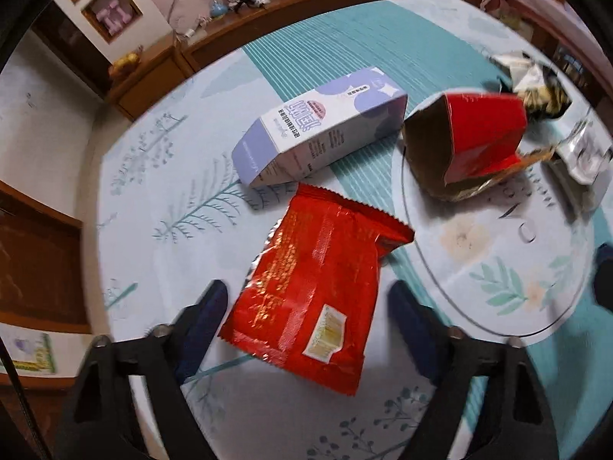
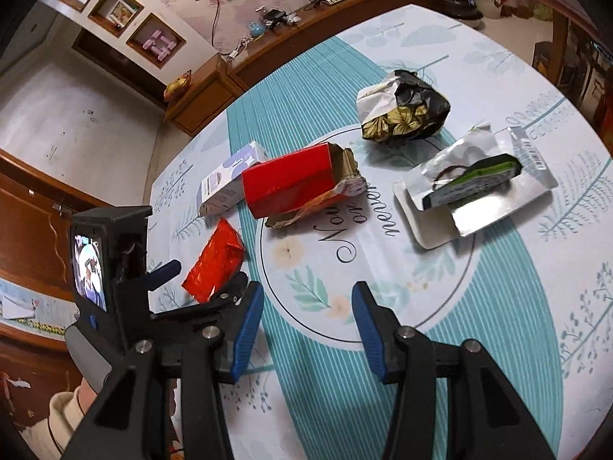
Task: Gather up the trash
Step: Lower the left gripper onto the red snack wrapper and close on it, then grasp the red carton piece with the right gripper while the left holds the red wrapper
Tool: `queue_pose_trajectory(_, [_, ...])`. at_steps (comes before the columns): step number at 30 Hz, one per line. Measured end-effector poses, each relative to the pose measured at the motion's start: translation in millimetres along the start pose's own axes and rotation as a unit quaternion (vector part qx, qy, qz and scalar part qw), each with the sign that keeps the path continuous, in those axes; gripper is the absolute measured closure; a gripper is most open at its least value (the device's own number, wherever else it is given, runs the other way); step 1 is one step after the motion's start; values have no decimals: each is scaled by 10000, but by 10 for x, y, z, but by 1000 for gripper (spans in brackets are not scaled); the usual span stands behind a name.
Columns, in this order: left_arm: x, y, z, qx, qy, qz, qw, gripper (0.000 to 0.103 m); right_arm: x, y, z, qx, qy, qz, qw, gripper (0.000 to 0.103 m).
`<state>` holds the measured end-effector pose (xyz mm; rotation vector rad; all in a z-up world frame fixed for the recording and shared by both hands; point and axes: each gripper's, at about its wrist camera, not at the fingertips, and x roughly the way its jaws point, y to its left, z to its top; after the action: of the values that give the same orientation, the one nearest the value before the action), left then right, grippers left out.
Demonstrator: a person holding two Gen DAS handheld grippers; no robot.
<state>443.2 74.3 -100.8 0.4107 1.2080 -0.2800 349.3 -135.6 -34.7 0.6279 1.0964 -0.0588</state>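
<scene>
Left gripper (image 1: 306,306) hung over the table (image 1: 161,199), jaws apart either side of the red foil packet (image 1: 318,291), pads clear of it; packet lay flat on the cloth, just below the purple-and-white carton (image 1: 318,130); torn red box (image 1: 471,142) beside the carton. Right gripper (image 2: 306,306) stood part open, nothing between its fingers; crumpled floral wrapper (image 2: 402,111) and silver pouch (image 2: 479,191) lay beyond it.
</scene>
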Motion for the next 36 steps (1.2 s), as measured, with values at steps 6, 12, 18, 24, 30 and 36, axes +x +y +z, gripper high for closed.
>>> queue_pose_trajectory(6, [37, 173, 97, -337, 160, -632, 9973, 98, 158, 24, 85, 189, 80, 81, 9998, 51])
queue_pose_trajectory(12, [-106, 444, 88, -760, 76, -1006, 9920, 100, 287, 41, 290, 621, 3, 276, 9977, 32])
queue_pose_trajectory(18, [-328, 662, 83, -1123, -70, -1229, 9860, 100, 477, -45, 505, 1388, -92, 261, 9899, 31])
queue_pose_trajectory(24, [-489, 806, 111, -1376, -230, -1325, 9813, 100, 610, -114, 601, 2101, -191, 311, 9770, 30])
queue_pose_trajectory(30, [-585, 879, 178, -1544, -325, -1299, 9789, 100, 745, -91, 702, 2348, -141, 134, 9718, 29])
queue_pose_trajectory(36, [-577, 914, 165, -1648, -305, -1361, 9764, 100, 755, -81, 734, 2558, -393, 533, 9645, 28])
